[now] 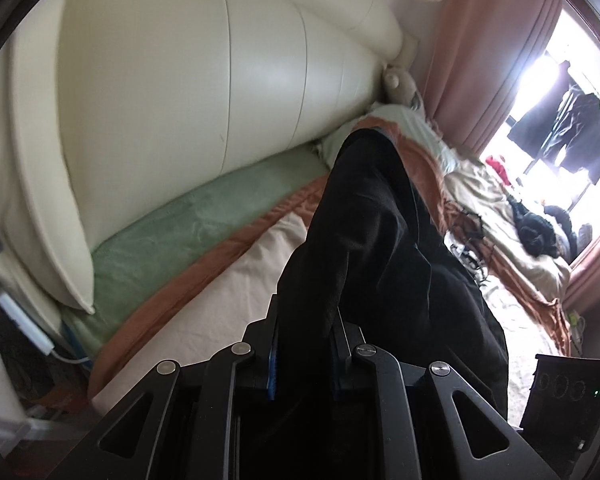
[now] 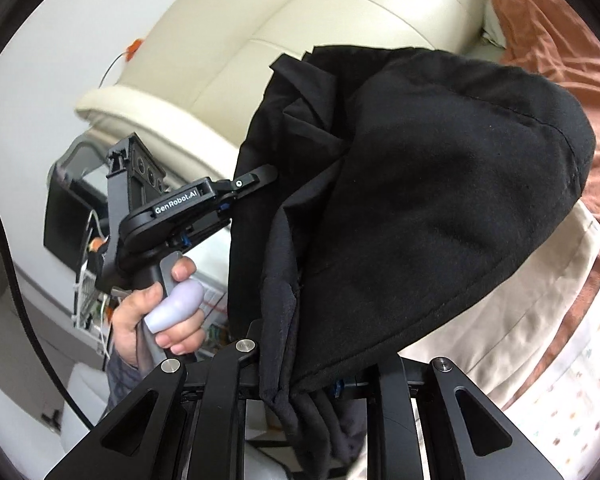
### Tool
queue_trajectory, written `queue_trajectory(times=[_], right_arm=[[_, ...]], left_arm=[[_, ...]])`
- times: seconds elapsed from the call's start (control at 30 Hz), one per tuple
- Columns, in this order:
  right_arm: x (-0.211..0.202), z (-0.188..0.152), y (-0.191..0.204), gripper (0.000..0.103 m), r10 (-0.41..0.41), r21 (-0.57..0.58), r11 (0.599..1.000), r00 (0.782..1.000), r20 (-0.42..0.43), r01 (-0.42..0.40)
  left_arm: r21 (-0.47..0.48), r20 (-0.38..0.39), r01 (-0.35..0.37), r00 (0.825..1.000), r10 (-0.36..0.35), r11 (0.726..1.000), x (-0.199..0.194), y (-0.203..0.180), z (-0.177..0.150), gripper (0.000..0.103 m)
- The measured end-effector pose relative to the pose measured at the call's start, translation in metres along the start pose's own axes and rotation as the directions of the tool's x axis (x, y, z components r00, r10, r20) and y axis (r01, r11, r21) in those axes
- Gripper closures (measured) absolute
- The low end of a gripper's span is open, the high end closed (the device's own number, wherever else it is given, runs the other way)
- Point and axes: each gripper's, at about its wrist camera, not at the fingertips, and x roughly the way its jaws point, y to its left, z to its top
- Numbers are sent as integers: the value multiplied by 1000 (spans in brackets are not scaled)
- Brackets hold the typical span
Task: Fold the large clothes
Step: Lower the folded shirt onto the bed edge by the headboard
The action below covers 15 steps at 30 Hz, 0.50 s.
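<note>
A large black garment [image 1: 372,232] hangs between both grippers above the bed. In the left wrist view my left gripper [image 1: 306,320] is shut on an edge of it, and the cloth runs forward and away over the bedding. In the right wrist view my right gripper [image 2: 312,376] is shut on a bunched edge, with a rounded, hood-like part of the garment [image 2: 420,200] draping over and hiding its fingertips. The left gripper [image 2: 252,180] shows there too, its jaws pinched on the cloth's left edge, with a hand [image 2: 160,312] around its handle.
Below lies a bed with a cream sheet [image 1: 220,300], an orange blanket [image 1: 204,256] and a green blanket [image 1: 180,224] against a padded cream headboard [image 1: 180,80]. A pile of dark clothes [image 1: 536,232] sits far down the bed by pink curtains [image 1: 480,60] and a bright window.
</note>
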Motion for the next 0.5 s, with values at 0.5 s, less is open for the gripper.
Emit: queue_trajectory(times=[0.5], right_arm=[[34,-24,-119,85,-132,177,974,989,-72,143]], left_arm=[[17,-20,-189,982,189,982,-5,15,-41,66]])
